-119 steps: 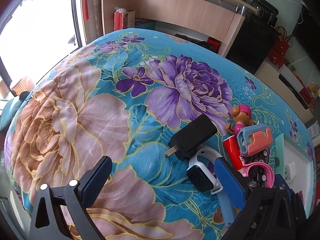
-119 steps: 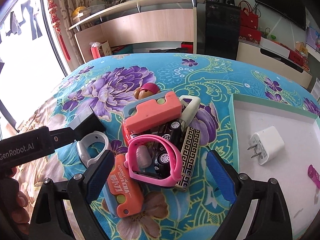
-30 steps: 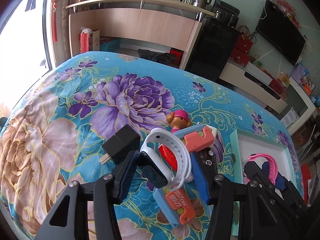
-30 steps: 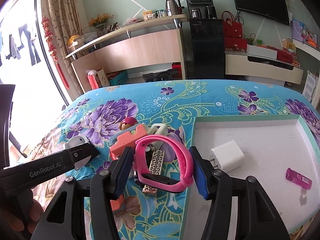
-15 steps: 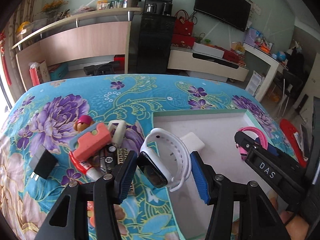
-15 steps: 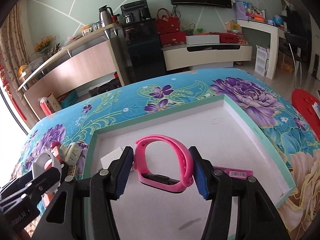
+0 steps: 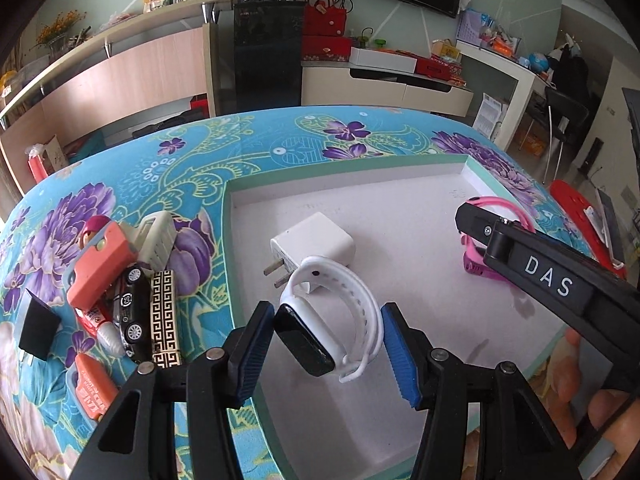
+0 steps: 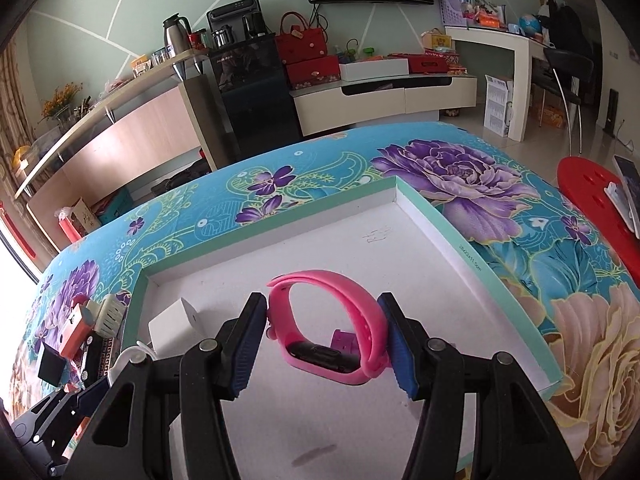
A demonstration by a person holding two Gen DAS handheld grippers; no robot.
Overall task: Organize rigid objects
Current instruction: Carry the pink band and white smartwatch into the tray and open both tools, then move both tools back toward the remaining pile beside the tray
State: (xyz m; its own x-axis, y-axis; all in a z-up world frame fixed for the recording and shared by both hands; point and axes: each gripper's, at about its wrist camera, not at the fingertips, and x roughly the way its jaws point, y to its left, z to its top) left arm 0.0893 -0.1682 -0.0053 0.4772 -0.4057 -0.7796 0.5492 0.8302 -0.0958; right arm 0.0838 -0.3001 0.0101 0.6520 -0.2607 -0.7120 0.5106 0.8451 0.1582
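Two watches held over the tray, each pinched in its own gripper.

The white watch (image 7: pixel 332 320) sits clamped between the left gripper (image 7: pixel 326 350) pads, loop crosswise, dark face toward the left pad, above the white tray (image 7: pixel 400 200) near the white charger (image 7: pixel 316 242). The pink watch (image 8: pixel 328 332) is squeezed likewise by the right gripper (image 8: pixel 322 346), farther right in the tray; whether it touches the floor is unclear. Both likely just need lowering and release.
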